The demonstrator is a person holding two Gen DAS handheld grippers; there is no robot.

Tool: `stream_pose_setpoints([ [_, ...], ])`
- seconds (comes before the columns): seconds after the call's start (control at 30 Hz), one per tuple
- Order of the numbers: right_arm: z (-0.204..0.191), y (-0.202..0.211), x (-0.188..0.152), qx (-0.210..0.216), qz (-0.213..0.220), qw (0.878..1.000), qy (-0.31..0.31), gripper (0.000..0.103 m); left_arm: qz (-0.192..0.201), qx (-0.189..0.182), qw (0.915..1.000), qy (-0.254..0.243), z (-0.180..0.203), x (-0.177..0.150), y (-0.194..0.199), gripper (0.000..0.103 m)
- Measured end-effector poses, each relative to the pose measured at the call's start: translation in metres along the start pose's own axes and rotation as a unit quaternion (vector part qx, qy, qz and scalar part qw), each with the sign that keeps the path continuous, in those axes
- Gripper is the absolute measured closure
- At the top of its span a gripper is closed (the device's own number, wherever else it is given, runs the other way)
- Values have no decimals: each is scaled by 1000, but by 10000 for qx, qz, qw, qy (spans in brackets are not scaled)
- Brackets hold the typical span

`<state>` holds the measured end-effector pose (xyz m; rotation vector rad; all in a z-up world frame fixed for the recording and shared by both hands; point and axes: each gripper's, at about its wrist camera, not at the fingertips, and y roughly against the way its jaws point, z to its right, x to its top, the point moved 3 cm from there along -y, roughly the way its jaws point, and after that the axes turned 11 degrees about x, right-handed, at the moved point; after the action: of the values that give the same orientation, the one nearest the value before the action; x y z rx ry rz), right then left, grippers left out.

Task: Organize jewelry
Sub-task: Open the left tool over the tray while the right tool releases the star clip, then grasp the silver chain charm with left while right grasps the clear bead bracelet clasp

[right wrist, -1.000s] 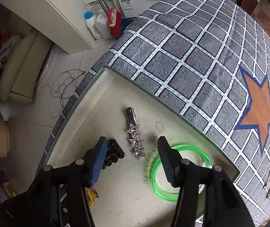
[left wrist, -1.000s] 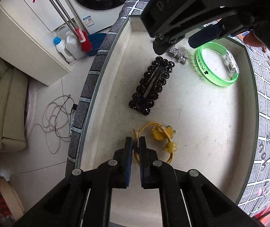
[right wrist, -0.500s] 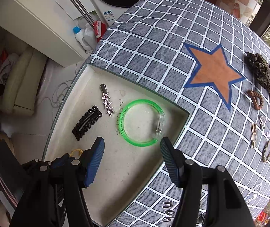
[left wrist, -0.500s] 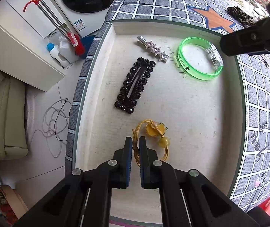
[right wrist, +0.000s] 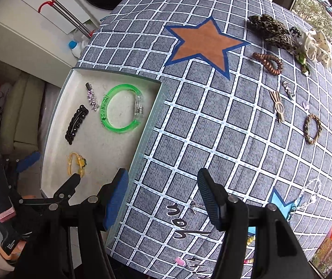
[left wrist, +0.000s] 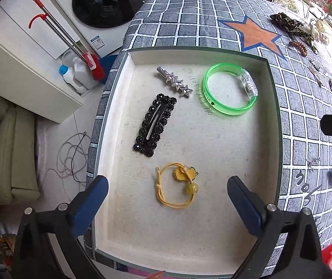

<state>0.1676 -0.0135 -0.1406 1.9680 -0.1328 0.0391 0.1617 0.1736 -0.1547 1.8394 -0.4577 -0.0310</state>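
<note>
My left tongs have spread wide, letting go of the yellow cord hair tie — beaded, looped — now lying in the pale tray near a glossy green bangle. Right tongs gape empty above the checked tabletop.

Looked like somebody's home laundry corner: washing machine, detergent bottles, a mop, cream sofa nearby.

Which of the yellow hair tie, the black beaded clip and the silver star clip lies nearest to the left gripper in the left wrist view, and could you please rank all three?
From the left gripper:
1. Yellow hair tie, between the open fingers.
2. Black beaded clip, mid-tray, slightly left.
3. Silver star clip, near the tray's far wall.
</note>
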Motion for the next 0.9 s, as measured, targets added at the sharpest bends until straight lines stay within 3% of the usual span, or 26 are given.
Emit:
stream_pose_setpoints([
  [0.07,9,5,-5,-29,24,10000,-79,36,46,-22,10000,21,1,2,8,0],
  [0.13,19,10,-12,-53,68,9998,-185,22,80,-74,9999,6,4,1,16,0],
  [0.27,45,20,-31,-26,142,9985,-524,20,75,-146,9996,-234,18,-2,32,0],
  [0.37,69,26,-50,-74,187,9963,-834,11,161,-210,9986,-467,33,-4,40,0],
  [0.7,174,51,-123,-604,94,9799,-1901,11,530,-750,9854,-1436,125,3,76,0],
  [0.9,213,59,-143,-701,114,9721,-2237,11,459,-723,9795,-1824,179,-1,73,0],
])
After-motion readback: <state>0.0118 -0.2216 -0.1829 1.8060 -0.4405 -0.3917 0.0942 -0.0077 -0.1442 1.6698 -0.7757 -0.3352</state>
